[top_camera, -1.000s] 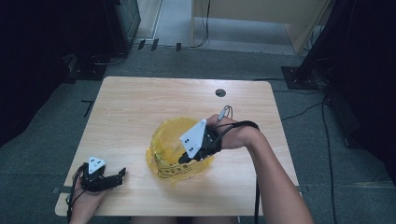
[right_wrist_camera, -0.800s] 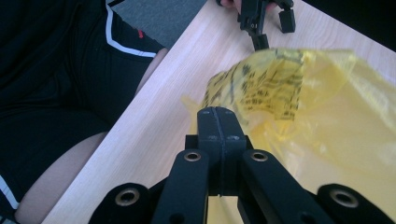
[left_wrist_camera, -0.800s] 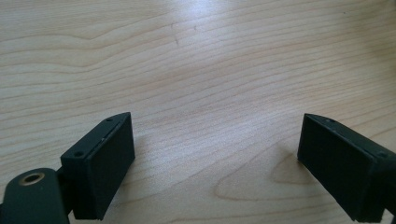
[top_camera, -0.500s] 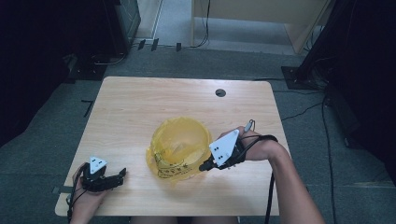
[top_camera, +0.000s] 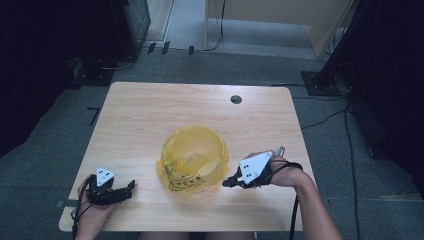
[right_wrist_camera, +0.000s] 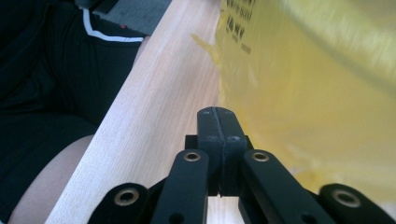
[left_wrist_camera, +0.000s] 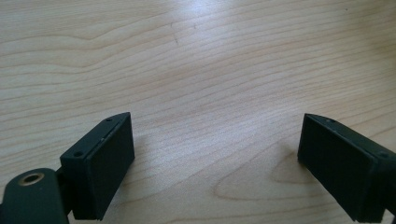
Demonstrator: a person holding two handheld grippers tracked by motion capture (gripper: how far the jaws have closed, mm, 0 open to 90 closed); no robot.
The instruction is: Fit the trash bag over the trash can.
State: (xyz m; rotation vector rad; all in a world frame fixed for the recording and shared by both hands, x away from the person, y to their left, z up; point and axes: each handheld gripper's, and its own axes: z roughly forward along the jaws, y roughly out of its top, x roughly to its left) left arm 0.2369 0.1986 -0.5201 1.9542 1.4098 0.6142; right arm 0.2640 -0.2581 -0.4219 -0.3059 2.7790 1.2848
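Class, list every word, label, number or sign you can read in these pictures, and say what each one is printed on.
No text here can be read well enough to quote.
Black print on the yellow plastic bag, near its lower front edge in the high view: too small to read.
The same bag in the right gripper view: dark lines of print at the top, too blurred to read.
The wooden table and both hand-held grippers: no lettering seen.

yellow translucent plastic bag (top_camera: 194, 157) with black print; pale wood-grain table (top_camera: 150, 120); black left gripper (top_camera: 131, 187) and right gripper (top_camera: 226, 183) with grey plates; grey floor (top_camera: 50, 130).
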